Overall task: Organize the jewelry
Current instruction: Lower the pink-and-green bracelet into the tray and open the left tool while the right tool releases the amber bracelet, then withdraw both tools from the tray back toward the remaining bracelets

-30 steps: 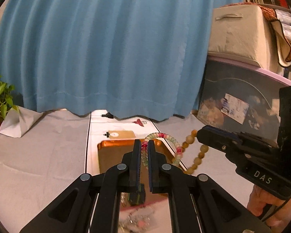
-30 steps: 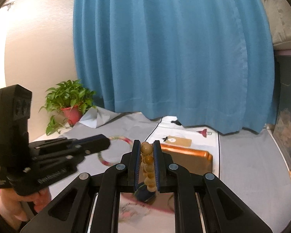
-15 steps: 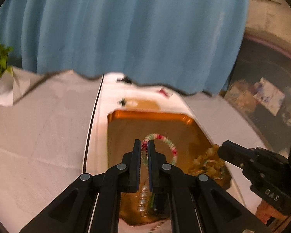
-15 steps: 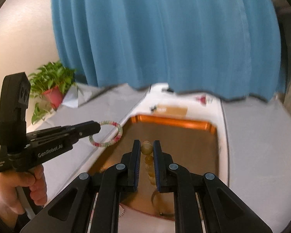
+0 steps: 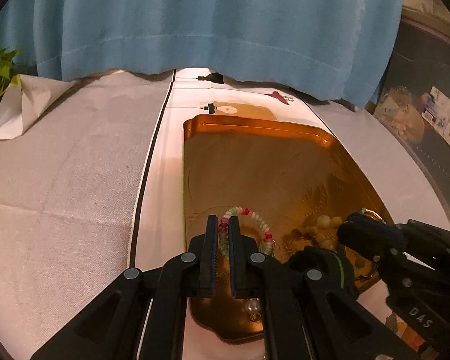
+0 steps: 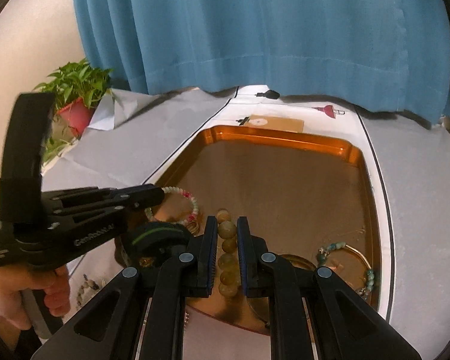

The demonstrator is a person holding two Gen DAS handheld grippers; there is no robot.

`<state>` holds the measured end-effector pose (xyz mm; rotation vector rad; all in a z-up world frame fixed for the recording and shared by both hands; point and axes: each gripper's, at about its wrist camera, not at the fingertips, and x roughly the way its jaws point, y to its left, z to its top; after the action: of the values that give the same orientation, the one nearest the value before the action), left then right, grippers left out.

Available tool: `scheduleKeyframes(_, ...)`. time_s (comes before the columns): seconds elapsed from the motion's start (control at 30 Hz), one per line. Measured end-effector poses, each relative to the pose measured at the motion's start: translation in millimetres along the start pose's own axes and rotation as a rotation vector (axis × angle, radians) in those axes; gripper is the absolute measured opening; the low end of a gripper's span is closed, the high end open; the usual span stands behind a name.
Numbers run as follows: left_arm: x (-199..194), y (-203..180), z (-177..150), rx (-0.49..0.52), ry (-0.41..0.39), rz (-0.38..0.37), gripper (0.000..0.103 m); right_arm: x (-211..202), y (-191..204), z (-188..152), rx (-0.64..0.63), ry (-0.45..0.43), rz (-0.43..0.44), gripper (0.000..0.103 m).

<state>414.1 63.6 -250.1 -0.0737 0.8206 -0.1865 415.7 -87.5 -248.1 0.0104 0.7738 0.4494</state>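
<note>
My left gripper (image 5: 223, 221) is shut on a bracelet of small pink, white and green beads (image 5: 255, 217) and holds it low over the near left of a copper tray (image 5: 255, 126). It also shows in the right wrist view (image 6: 160, 195), with the small-bead bracelet (image 6: 192, 204) at its tip. My right gripper (image 6: 226, 221) is shut on a bracelet of large tan beads (image 6: 227, 229) over the tray (image 6: 285, 138). In the left wrist view the right gripper (image 5: 349, 231) is at the tray's near right, with the tan beads (image 5: 324, 225) beside it.
A gold bangle with turquoise beads (image 6: 354, 252) and other small jewelry lie in the tray's near end. The tray sits on a white cloth (image 5: 75, 165) below a blue curtain (image 5: 210, 21). A potted plant (image 6: 75, 90) stands far left. Loose beads (image 6: 87, 285) lie outside the tray.
Both grippers have tilted down and come lower over the copper tray, each still gripping its bracelet. The tan bead bracelet now reaches the tray floor.
</note>
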Motion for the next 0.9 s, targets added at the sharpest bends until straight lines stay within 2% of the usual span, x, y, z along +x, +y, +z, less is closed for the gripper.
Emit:
scheduleKeyframes(0.17, 6, 4, -3, -0.002, 0.026, 0.011, 0.005, 9, 0, -6, 0.002, 0.034, -0.003, 0.014)
scheduleKeyframes(0.23, 9, 6, -5, -0.006, 0.040, 0.025, 0.011, 10, 1, -7, -0.003, 0.043, 0.011, 0.016)
scheduleKeyframes(0.27, 9, 6, -5, -0.006, 0.041, 0.027, 0.020, 10, 0, -7, -0.002, 0.043, 0.011, 0.020)
scheduleKeyframes(0.3, 8, 6, -5, -0.003, 0.041, 0.010, 0.023, 9, 0, -8, 0.003, 0.044, 0.002, 0.025)
scheduleKeyframes(0.37, 7, 6, -5, -0.001, 0.041, -0.003, 0.027, 8, -3, -9, 0.018, 0.041, -0.021, 0.053)
scheduleKeyframes(0.43, 4, 5, -6, 0.008, 0.043, -0.019, 0.033, 4, -7, -10, 0.036, 0.026, -0.021, 0.065)
scheduleKeyframes(0.53, -5, -2, -10, 0.032, 0.037, -0.032, 0.048, -5, -7, -13, 0.036, 0.004, -0.026, 0.065)
scheduleKeyframes(0.57, -8, -4, -11, 0.034, 0.037, -0.020, 0.061, -8, -6, -15, 0.031, 0.000, -0.029, 0.065)
scheduleKeyframes(0.63, -23, -8, -18, 0.031, 0.018, 0.010, 0.070, -17, -1, -21, 0.027, -0.010, -0.038, 0.065)
scheduleKeyframes(0.73, -51, -10, -27, 0.010, 0.007, 0.011, 0.076, -36, 7, -31, 0.042, -0.018, -0.047, 0.069)
scheduleKeyframes(0.8, -71, -10, -33, -0.018, 0.005, -0.006, 0.079, -53, 13, -38, 0.063, -0.037, -0.048, 0.076)
scheduleKeyframes(0.87, -92, -10, -42, -0.031, 0.002, -0.005, 0.081, -75, 23, -44, 0.072, -0.059, -0.056, 0.087)
scheduleKeyframes(0.9, -100, -11, -46, -0.032, 0.001, -0.003, 0.081, -86, 29, -48, 0.071, -0.069, -0.070, 0.088)
